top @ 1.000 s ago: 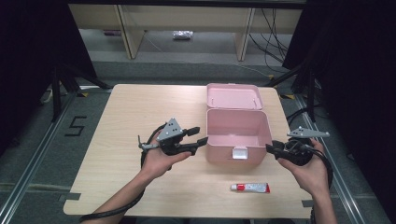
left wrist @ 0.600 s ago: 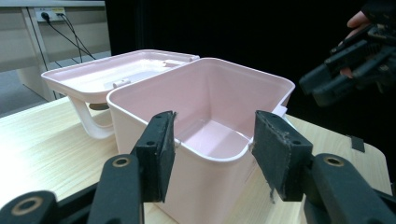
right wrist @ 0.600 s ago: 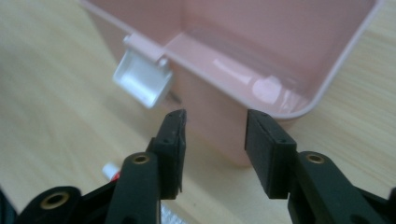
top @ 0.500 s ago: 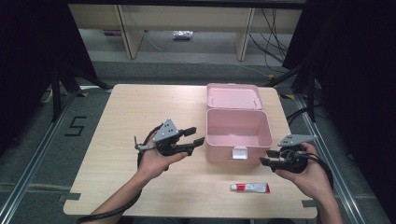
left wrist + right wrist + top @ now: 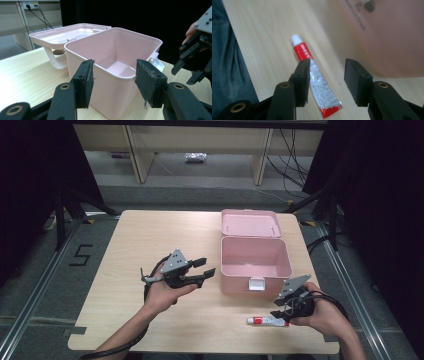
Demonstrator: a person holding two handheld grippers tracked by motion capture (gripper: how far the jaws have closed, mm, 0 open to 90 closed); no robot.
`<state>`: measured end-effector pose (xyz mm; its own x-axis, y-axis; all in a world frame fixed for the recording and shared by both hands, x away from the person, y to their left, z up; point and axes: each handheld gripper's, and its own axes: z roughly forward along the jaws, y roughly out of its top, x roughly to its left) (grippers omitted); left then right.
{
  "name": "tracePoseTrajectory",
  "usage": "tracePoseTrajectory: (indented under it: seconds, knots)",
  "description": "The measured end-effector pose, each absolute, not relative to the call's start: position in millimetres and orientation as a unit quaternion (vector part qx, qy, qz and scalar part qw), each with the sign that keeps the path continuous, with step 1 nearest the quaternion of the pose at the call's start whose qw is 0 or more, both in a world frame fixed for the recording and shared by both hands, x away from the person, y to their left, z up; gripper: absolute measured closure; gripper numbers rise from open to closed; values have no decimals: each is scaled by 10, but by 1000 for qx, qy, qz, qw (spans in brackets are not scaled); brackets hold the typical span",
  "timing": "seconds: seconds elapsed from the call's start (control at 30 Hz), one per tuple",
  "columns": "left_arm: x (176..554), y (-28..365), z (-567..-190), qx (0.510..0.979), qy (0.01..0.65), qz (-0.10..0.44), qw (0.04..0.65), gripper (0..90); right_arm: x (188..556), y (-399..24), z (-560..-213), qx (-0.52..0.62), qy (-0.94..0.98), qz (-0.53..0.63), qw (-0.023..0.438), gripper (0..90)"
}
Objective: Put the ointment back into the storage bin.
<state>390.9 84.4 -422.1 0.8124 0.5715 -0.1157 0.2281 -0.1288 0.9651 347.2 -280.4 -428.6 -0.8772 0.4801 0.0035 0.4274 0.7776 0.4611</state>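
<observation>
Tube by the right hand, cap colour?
White cap on a red-and-silver tube; right gripper view shows it best.

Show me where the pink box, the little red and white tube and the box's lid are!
pink box (image 5: pixel 255 257): high view, on the inside back wall.
tube (image 5: pixel 319 82): right gripper view, on the silvery middle of its body.
lid (image 5: pixel 250 224): high view, on its open inner face.

Open pink box (image 5: pixel 255 260) on wooden table (image 5: pixel 150 235)

One pink box (image 5: pixel 255 265) with open lid, one red-and-white tube (image 5: pixel 267 321), two hand-held grippers (left gripper (image 5: pixel 206 269), right gripper (image 5: pixel 280 309)), one worktop (image 5: pixel 150 235).
</observation>
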Motion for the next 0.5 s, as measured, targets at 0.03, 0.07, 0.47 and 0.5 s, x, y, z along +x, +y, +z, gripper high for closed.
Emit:
tracePoseTrajectory:
  seconds: [0.03, 0.07, 0.47, 0.5]
  knots:
    - [3910, 839, -4227, 738, 272, 141, 602, 479, 3465, -2788, -4306, 241, 943, 223, 44, 571]
    - [3914, 835, -4233, 737, 271, 141, 603, 479, 3475, -2771, -4339, 227, 949, 214, 37, 566]
    - [3918, 816, -4275, 744, 271, 139, 595, 478, 3557, -2577, -4530, 139, 983, 118, 20, 573]
    - [3918, 815, -4274, 744, 271, 139, 595, 479, 3553, -2561, -4540, 134, 985, 110, 23, 574]
